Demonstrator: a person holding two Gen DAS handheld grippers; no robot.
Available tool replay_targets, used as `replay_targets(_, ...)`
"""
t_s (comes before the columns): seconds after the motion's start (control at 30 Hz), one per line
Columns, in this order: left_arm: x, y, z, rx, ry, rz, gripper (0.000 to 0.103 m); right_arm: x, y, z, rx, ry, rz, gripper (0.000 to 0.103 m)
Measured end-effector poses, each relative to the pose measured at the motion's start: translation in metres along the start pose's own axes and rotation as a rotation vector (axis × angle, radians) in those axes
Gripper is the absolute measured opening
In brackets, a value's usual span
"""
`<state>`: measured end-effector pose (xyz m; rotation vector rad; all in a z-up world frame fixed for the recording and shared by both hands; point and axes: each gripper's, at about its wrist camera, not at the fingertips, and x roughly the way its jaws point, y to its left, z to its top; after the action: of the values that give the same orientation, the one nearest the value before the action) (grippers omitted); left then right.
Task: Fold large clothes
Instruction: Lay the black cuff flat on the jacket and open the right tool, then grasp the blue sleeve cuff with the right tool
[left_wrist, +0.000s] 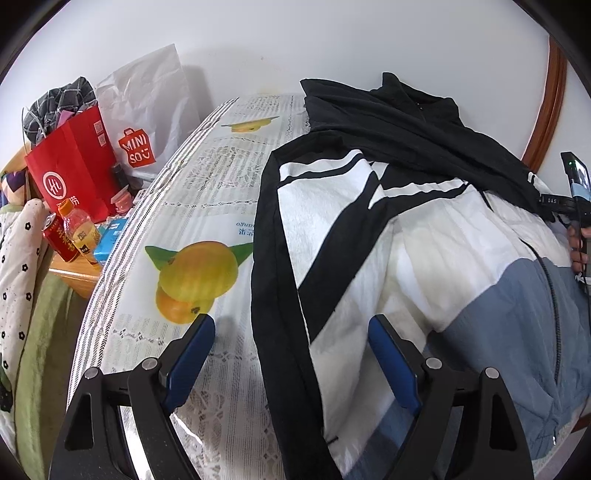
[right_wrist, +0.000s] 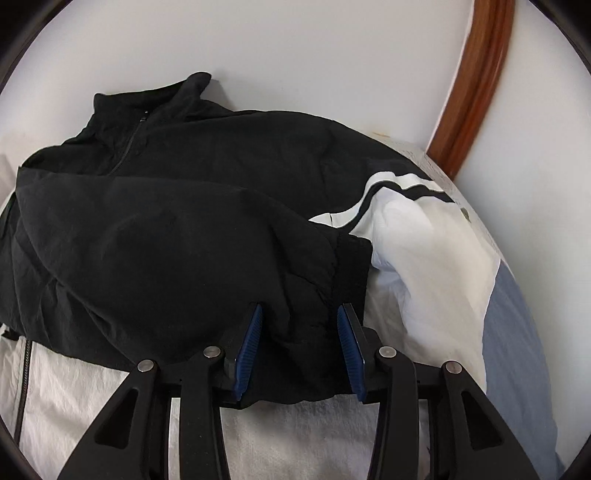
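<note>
While our left tool (left_wrist: 291, 354) hangs with blue pads spread wide over the jacket (left_wrist: 406, 236), only its view shows the red bag (left_wrist: 74, 173) and bottle (left_wrist: 79, 230) at left. Black, white and blue, the jacket lies on the fruit-print counter (left_wrist: 207, 206), collar toward the wall. Our right tool (right_wrist: 299, 339) has the black sleeve (right_wrist: 207, 251) bunched between its part-open pads.

My left wrist cam sits low over the table, looking along the jacket (left_wrist: 424, 236) toward the wall, clutter at 10 o'clock, my right gripper (left_wrist: 576, 206) at 3 o'clock. Right wrist cam is way closer, nose almost in the black sleeve (right_wrist: 207, 258). Both catch the collar and the wooden frame (right_wrist: 476, 74).
</note>
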<state>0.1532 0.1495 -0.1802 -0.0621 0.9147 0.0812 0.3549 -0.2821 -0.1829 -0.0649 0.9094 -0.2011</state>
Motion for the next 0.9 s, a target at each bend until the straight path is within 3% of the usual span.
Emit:
replay_targets(0.23, -0.019, -0.005, 0.003, 0.014, -0.049, 0.001, 0.083, -0.064, -0.011, -0.015, 0.018, -0.094, 0.091, 0.044)
replay_targets(0.33, -0.026, -0.009, 0.004, 0.018, -0.067, 0.006, 0.083, -0.092, -0.018, -0.024, 0.001, -0.113, 0.091, 0.044)
replay_targets(0.43, -0.033, -0.012, 0.005, 0.022, -0.080, -0.011, 0.082, -0.117, -0.043, -0.045, 0.020, -0.147, 0.040, 0.047)
replay_targets(0.5, -0.037, -0.014, 0.007, 0.021, -0.086, -0.020, 0.082, -0.129, -0.070, -0.062, 0.048, -0.148, 0.022, 0.059)
replay_targets(0.6, -0.041, -0.020, 0.010, 0.030, -0.095, -0.017, 0.083, -0.144, -0.110, -0.088, 0.097, -0.154, -0.029, 0.067)
replay_targets(0.77, -0.043, -0.034, 0.016, 0.038, -0.099, -0.042, 0.084, -0.154, -0.179, -0.139, 0.136, -0.090, -0.163, 0.071)
replay_targets(0.9, -0.044, -0.048, 0.021, 0.042, -0.111, -0.062, 0.084, -0.155, -0.212, -0.174, 0.157, -0.041, -0.188, 0.071)
